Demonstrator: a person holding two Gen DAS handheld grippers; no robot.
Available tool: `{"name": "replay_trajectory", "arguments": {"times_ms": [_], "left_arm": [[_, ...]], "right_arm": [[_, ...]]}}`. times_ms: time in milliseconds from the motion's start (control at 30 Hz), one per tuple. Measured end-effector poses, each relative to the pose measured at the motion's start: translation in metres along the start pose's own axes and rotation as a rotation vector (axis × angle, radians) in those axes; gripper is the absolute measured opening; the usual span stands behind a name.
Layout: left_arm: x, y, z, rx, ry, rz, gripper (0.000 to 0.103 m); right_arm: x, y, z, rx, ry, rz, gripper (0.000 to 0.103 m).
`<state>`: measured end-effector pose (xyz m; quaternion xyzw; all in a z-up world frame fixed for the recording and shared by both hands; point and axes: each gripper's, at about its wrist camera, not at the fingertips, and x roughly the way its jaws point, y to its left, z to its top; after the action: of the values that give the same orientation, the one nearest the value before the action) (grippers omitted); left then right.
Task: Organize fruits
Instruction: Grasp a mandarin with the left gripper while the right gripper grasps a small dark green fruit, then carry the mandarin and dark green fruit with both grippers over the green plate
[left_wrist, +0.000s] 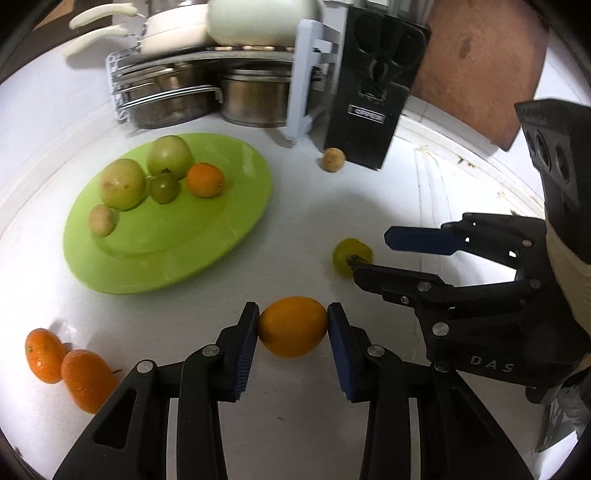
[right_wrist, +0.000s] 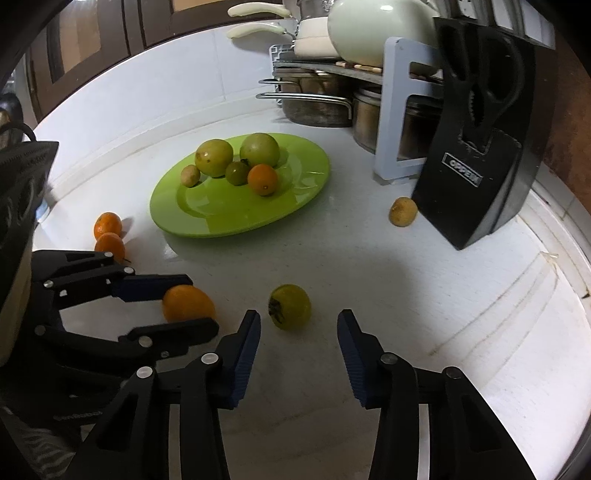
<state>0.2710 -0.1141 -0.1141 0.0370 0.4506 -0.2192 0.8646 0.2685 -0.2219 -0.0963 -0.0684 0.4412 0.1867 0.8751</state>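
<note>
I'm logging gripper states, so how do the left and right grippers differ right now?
The left gripper is shut on the orange fruit, while the right gripper is open and holds nothing. The right gripper's fingers point toward a yellow-green fruit lying on the counter. Both are black with blue pads.

Orange (left_wrist: 292, 326) pinched between fingers (left_wrist: 246, 349), 5 fruits on plate (left_wrist: 177, 254)

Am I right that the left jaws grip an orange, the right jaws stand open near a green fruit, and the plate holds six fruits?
Not quite: the plate holds five fruits, as the right wrist view shows. The left gripper does grip the orange, and the right gripper is open near the green fruit.
</note>
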Motion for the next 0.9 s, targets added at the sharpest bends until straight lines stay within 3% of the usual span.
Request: {"name": "replay_trajectory", "arguments": {"times_ms": [333,900], "left_arm": [[-0.006,0.011,-0.001,-0.026,-0.018,0.036,0.038],[-0.037,0.033,0.006,-0.063,-0.096,0.077,0.038]], "right_arm": [[0.019,0.002,0.004,0.010,0.037,0.011,0.030],[-0.013,0.023,0.027,0.027,-0.071,0.034,0.029]]}}
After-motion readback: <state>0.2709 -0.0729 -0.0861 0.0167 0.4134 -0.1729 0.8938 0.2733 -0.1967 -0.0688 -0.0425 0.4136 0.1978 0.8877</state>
